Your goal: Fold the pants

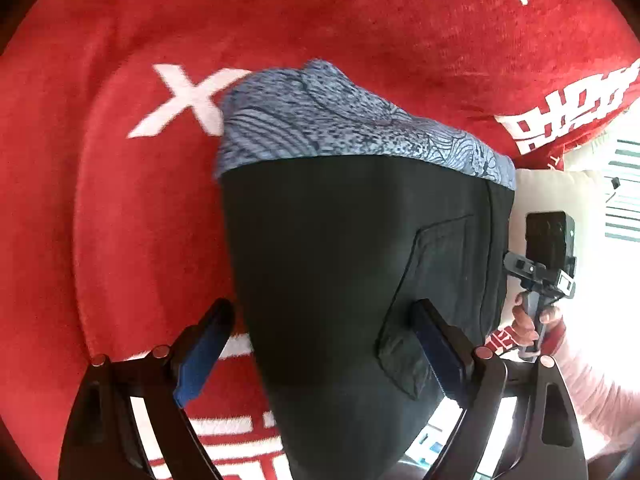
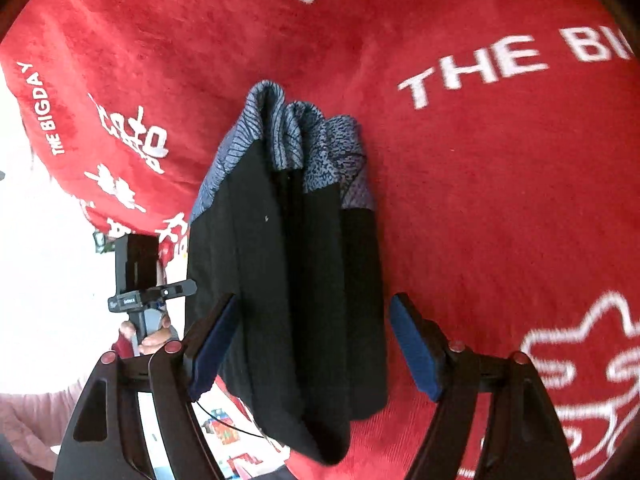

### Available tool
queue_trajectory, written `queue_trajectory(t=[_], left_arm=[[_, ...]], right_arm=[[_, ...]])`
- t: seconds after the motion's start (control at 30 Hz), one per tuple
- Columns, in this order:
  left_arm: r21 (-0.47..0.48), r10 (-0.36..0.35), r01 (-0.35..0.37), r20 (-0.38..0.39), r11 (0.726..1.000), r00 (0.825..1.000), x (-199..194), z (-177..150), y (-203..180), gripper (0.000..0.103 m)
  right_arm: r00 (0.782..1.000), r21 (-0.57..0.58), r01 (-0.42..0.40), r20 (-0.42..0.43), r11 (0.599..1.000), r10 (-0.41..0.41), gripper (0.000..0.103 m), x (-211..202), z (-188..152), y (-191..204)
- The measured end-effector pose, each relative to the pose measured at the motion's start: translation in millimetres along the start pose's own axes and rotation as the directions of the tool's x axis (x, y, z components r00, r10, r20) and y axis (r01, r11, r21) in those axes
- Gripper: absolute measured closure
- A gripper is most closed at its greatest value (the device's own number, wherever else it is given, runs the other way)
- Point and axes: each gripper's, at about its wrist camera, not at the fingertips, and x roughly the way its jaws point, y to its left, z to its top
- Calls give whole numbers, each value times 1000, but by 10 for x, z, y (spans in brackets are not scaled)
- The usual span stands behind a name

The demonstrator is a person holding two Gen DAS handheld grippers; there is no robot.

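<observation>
We see a red plush blanket point(image 1: 100, 200) with white lettering, and directly on it lie the folded black pants point(image 2: 288, 280) with blue patterned cuffs.

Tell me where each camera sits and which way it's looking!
Left wrist: sits on the left gripper, looking forward along its open fingers at the black pants on the red blanket; the person's other hand shows at right.
Right wrist: sits on the right gripper, looking along its open fingers at the pants; the other hand shows at left.
Shared: both see the pants, the blanket, and the opposite gripper's handle.
</observation>
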Motion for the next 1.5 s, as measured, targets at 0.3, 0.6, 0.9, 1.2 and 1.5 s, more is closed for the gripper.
queue_trajectory(t=[0.3, 0.6, 0.9, 1.2, 1.5], left_arm=[[93, 74, -83, 95, 992, 993, -39, -72, -265, 25], [125, 33, -51, 141, 991, 989, -357, -247, -443, 41], [133, 15, -32, 129, 991, 992, -464, -645, -730, 41], [107, 117, -127, 98, 986, 988, -175, -1141, -622, 40], [11, 293, -300, 180, 954, 939, -126, -1276, -519, 7]], right_arm=[[1000, 6, 7, -13, 1000, -7, 50, 117, 76, 94], [998, 58, -52, 22, 997, 51, 59, -21, -33, 272], [997, 77, -77, 15, 994, 76, 60, -170, -453, 503], [999, 93, -35, 2, 995, 35, 60, -77, -978, 444], [986, 34, 157, 58, 987, -159, 44, 24, -1108, 375]])
